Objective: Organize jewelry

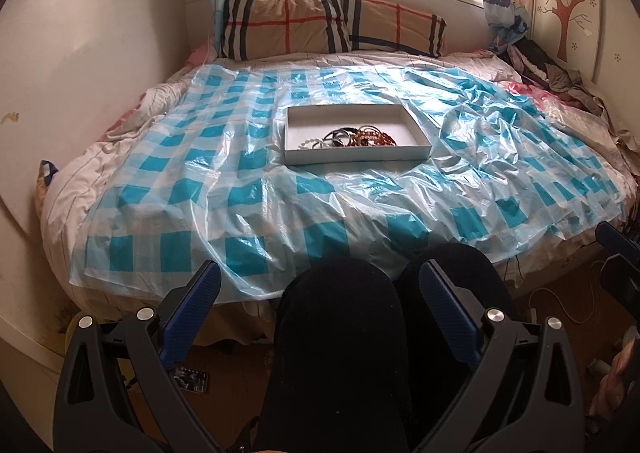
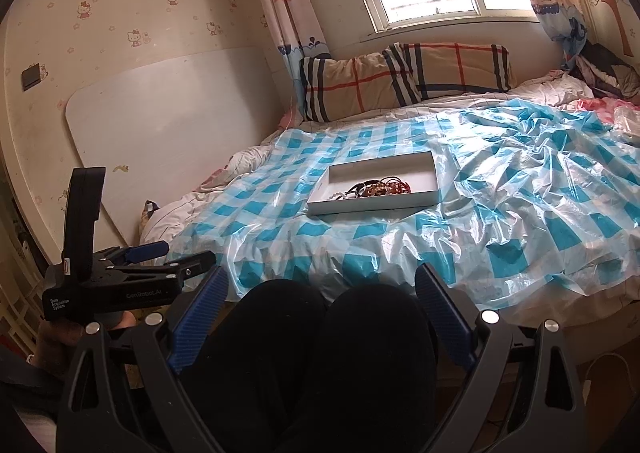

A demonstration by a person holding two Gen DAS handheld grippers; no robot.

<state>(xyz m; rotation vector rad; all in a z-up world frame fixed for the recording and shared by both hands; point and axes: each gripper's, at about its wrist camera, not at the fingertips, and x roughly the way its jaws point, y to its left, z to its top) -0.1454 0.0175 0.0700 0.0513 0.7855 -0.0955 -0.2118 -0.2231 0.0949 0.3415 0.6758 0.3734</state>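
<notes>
A shallow white box (image 1: 294,157) lies on the bed and shows in the right wrist view (image 2: 320,208) too. It holds a heap of jewelry (image 1: 352,137): black bands, a white bead bracelet and amber-brown beads, which the right wrist view (image 2: 374,188) shows too. My left gripper (image 1: 320,277) is open and empty, well short of the bed edge, above the person's dark-clad knees. My right gripper (image 2: 320,279) is open and empty, likewise held back over the knees. The left gripper also shows in the right wrist view (image 2: 172,253) at the left.
A crinkled blue-and-white checked plastic sheet (image 1: 208,157) covers the bed. Plaid pillows (image 1: 288,27) lie at the head under the window. A white board (image 2: 160,117) leans on the left wall. Clothes (image 1: 560,81) pile at the bed's far right. The knees (image 1: 340,333) fill the foreground.
</notes>
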